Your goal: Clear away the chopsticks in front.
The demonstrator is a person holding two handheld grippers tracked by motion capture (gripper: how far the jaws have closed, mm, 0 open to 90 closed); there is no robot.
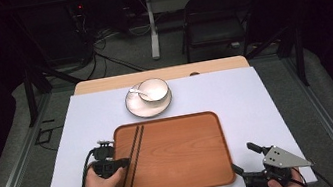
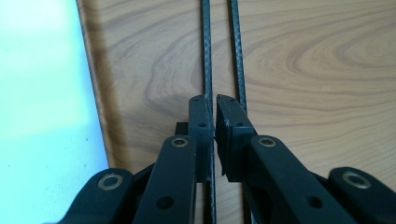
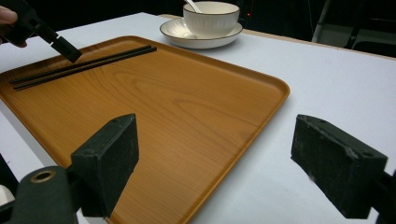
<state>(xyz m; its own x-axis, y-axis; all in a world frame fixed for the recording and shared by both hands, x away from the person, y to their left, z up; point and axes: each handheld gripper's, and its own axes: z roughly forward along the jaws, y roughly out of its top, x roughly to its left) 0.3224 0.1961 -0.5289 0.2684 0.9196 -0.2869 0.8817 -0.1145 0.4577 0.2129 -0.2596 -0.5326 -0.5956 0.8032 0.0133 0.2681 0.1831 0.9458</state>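
L gripper (image 2: 214, 105) clamped on chopstick (image 2: 207, 56), R gripper (image 3: 217, 163) agape

Left hand-held gripper (image 1: 124, 163) over chopsticks (image 1: 134, 155) on tray (image 1: 184, 151).

The left tongs (image 2: 214, 100) cover part of the chopsticks (image 2: 207, 51), whose far ends run off the top edge. Whether the pads press a stick is unclear. The spoon (image 3: 192, 5) handle is cropped.
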